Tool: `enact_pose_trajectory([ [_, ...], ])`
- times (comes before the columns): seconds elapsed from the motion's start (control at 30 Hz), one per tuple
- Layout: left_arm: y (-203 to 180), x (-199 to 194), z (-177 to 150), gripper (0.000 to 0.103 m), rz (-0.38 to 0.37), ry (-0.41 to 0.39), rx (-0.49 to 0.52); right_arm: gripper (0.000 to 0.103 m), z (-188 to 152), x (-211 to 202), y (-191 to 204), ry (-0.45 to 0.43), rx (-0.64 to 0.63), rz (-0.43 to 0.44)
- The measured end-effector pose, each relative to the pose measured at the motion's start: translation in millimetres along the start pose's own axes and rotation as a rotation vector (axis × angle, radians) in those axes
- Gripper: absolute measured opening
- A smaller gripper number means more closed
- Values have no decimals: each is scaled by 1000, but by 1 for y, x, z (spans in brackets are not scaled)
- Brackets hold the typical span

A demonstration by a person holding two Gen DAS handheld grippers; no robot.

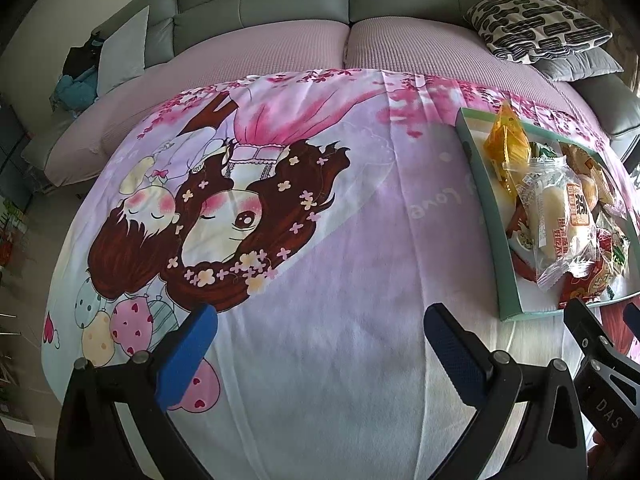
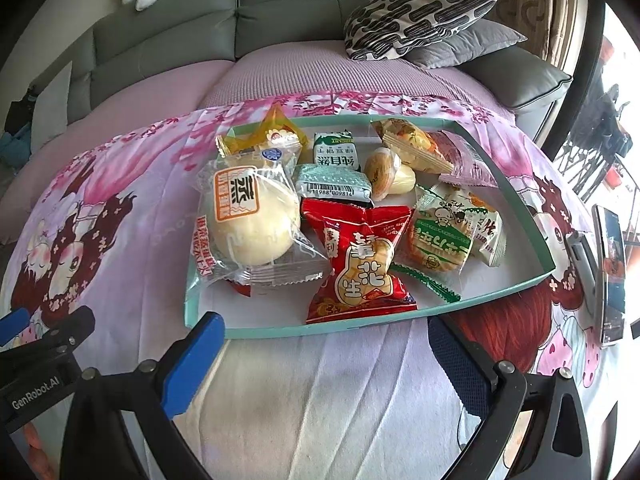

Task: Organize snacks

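Left gripper: my left gripper (image 1: 320,336) hangs over the pink cartoon-printed cloth (image 1: 340,240), its blue-padded fingers (image 1: 188,356) spread wide with nothing between them.
Right gripper: my right gripper (image 2: 324,344) sits just in front of the near rim of the shallow teal-edged cardboard tray (image 2: 400,316), fingers released and empty; one blue pad (image 2: 192,364) lies close to the tray's near left corner.
Tray position: I see it resting flat on the cloth, well to the right of the left gripper in the left wrist view.
Snacks, left side: a clear-wrapped pale round bun with an orange label (image 2: 250,220) lies at the tray's left, its wrapper overlapping the left rim; behind it is a yellow-orange crinkled packet (image 2: 276,128).
Snacks, middle: a red foil peanut packet with white characters (image 2: 360,264) lies near the front rim; behind it are two green-and-white biscuit packets (image 2: 334,152).
Snacks, right side: a clear-wrapped round cracker with a green label (image 2: 440,240) lies beside the red packet; farther back are small yellow wrapped sweets (image 2: 386,172) and an orange-patterned wrapped pastry (image 2: 412,148).
Surroundings: a grey sofa (image 2: 168,36) with a black-and-white patterned cushion (image 2: 412,16) stands behind the cloth; a phone on a stand (image 2: 610,272) is at my far right.
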State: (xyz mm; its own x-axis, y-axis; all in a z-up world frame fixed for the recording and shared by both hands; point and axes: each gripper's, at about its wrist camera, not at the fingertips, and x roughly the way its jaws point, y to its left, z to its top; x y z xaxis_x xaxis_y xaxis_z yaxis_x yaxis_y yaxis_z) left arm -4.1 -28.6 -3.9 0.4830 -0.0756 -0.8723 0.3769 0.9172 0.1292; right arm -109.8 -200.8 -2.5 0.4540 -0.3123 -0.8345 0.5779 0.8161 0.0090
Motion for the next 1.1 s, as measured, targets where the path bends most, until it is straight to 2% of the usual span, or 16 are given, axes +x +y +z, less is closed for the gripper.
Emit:
enact_pose_trajectory([
  [0.83, 0, 0, -1, 103, 19, -3, 11, 103, 0, 0, 1, 1, -4, 0],
  [1.03, 2, -6, 0, 103, 51, -39, 12, 103, -1, 1, 1, 2, 0, 1],
  [1.1, 2, -6, 0, 103, 28, -37, 12, 103, -1, 2, 1, 2, 0, 1],
])
